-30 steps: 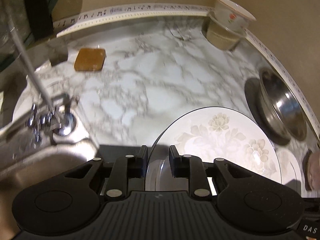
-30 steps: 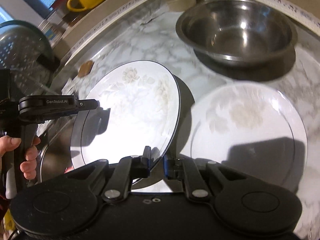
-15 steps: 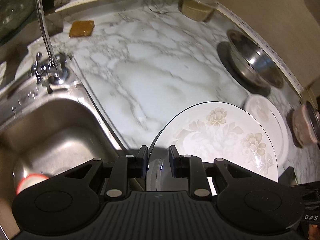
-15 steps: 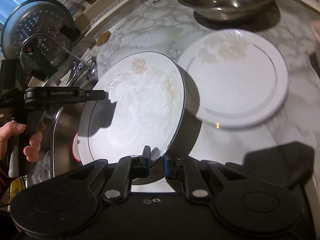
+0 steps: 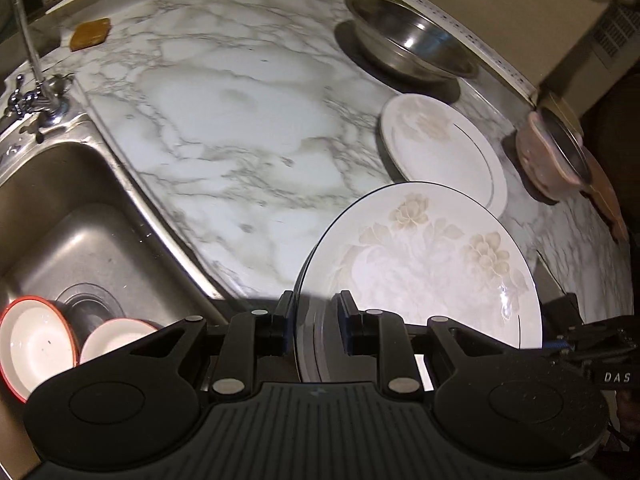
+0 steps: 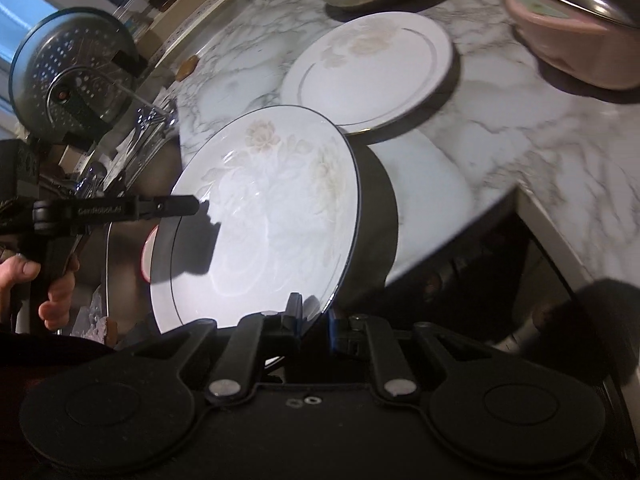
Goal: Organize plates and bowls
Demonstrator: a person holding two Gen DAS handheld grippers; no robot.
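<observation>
A white floral plate [image 5: 432, 264] with a dark rim hangs tilted in the air, held on two opposite edges. My left gripper [image 5: 314, 314] is shut on its near rim; in the right wrist view that gripper [image 6: 192, 204] grips the plate's left edge. My right gripper [image 6: 314, 316] is shut on the same plate [image 6: 264, 220] at its lower rim. A second floral plate [image 5: 440, 148] [image 6: 372, 64] lies flat on the marble counter [image 5: 224, 128] just beyond. Two red-rimmed white bowls [image 5: 36, 340] sit in the steel sink [image 5: 60, 232].
A steel bowl [image 5: 408, 40] stands at the back by the wall. A pink pot [image 5: 552, 152] with a steel insert sits right of the flat plate. A tap [image 5: 36, 92] rises behind the sink, a brown sponge [image 5: 90, 34] beyond it. The counter's front edge [image 6: 532, 208] drops off nearby.
Both grippers have carried the plate back from the counter toward its front edge and the sink side. The flat plate and steel bowl now lie farther away; the sink bowls have come into view.
</observation>
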